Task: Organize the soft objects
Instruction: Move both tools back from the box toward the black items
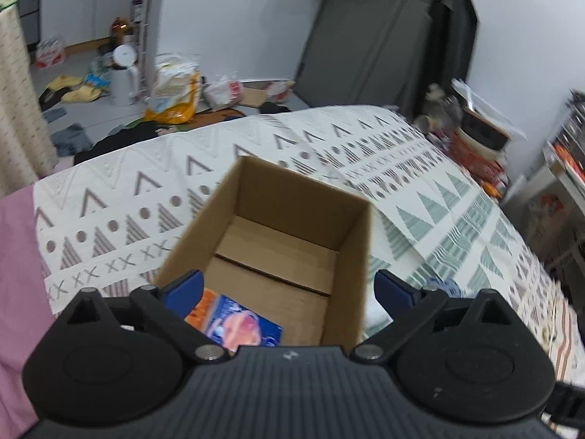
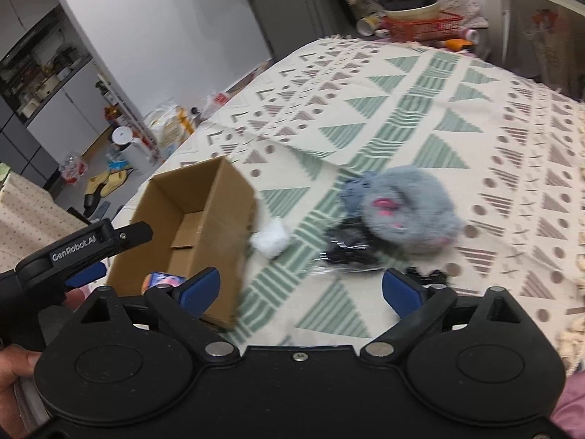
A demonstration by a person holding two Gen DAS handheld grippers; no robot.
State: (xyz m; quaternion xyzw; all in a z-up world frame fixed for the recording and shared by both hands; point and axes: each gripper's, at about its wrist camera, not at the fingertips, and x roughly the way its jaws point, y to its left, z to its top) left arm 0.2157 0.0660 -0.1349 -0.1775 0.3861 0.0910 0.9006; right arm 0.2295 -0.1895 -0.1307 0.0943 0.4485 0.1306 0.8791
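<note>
We see both grippers held over a bed covered with a patterned blanket (image 2: pixel 420 84). The left gripper (image 1: pixel 287 292) is spread wide and holds nothing; it hangs above the near end of an open cardboard box (image 1: pixel 281 234). Inside the box, at the near end, lies a colourful packet (image 1: pixel 237 323), blue and orange. The right gripper (image 2: pixel 301 289) is also spread wide and empty. In the right wrist view the cardboard box (image 2: pixel 204 212) stands to the left, and the left gripper (image 2: pixel 84 252) shows at its near left side. Just beside the right wall of the box lies a white fluffy piece (image 2: pixel 270 239). Further right, a grey plush toy (image 2: pixel 409 212) with pink marks rests on the blanket, touching a black item (image 2: pixel 347 252) in clear wrapping; the picture is blurred there.
</note>
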